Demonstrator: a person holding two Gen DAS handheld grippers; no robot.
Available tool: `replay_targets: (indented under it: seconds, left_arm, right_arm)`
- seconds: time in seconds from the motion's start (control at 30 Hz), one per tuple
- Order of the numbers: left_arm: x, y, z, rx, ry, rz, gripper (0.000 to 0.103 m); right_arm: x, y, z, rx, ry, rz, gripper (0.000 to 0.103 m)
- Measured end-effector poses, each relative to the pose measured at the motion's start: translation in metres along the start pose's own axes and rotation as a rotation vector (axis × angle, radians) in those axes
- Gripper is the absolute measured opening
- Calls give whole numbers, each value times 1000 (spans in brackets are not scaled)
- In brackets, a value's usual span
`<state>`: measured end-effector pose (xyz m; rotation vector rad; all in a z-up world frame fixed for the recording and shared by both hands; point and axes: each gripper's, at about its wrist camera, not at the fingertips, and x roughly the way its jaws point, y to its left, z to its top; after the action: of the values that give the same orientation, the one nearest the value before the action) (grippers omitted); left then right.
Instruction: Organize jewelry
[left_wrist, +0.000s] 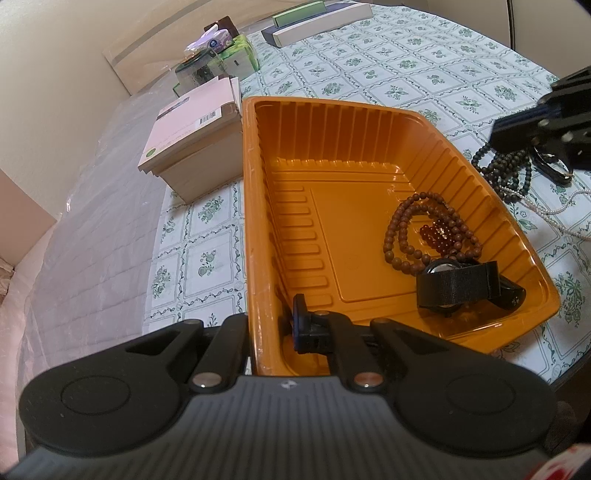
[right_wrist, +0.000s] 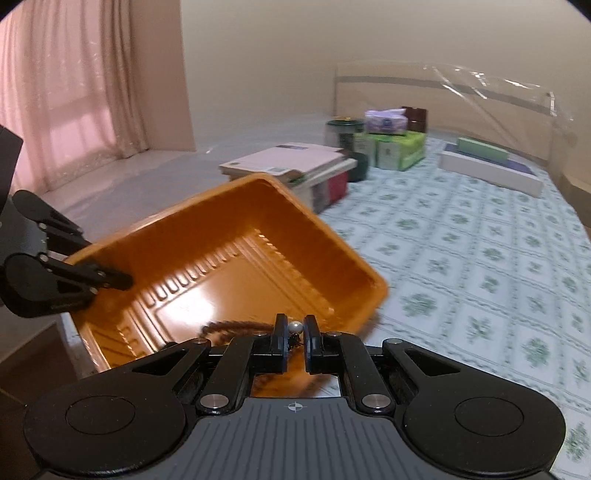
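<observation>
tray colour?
Orange tray, ribbed walls; clearest in the left wrist view.

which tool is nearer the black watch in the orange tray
Left. The left tool clamps the orange tray's near wall, across the floor from the black watch. The right tool is outside the tray, over the dark beads.

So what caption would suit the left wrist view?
Left gripper clamps the orange tray's rim; brown beads and a black watch lie inside.
</observation>
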<state>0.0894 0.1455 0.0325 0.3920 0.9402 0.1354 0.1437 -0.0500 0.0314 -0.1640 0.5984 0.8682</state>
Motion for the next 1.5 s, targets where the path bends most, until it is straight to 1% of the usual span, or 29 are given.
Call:
replay_targets:
  seconds: [0.27,0.47,0.6,0.67,0.7,0.73,0.77,0.8,0.97,1.07,1.23,1.33,1.5]
  left_arm:
    - [1,2,0,-6,-4,-8,6]
    - [2,3,-2,-10,-6,-12,6]
    - [2,3,-2,-10,-6,-12,6]
    - [2,3,-2,-10,-6,-12,6]
    - [2,3,-2,-10,-6,-12,6]
    - [2,3,-2,-10,-6,-12,6]
    - [2,3,-2,-10,-6,-12,6]
    - [2,3,-2,-10,-7,-12,6]
    - [2,4,-2,-10,-7,-12,6]
    - [2,4,-2,-10,-6,-12,6]
    - [1,4,-2,-7,-9,-8,6]
    - [0,3,-2,-6,-11,-5,6]
    - [-2,1,-3,-4,-12,-1,6]
  right_arm:
    - [22,14,4,-19,33,34,8]
    - [31,22,4,-25,43,48,8]
    - [33,24,5,-16,40,62,8]
    - [31,22,5,-1,16,71,8]
    - [31,20,6,15,6,79,11]
    - [29,18,7,37,-2,79,20]
    - [27,16,7,52,-12,75,26]
    - [24,13,8,62,-24,69,35]
    - [5,-4,6,119,-52,18,36]
    - [-12,-19,-6,172,-58,-35,36]
    - [-45,-45,-42,248,-45,-161,36]
    - [-63,-60,-68,290,-9,-237,36]
    - [-86,-79,-105,364,42,-324,36]
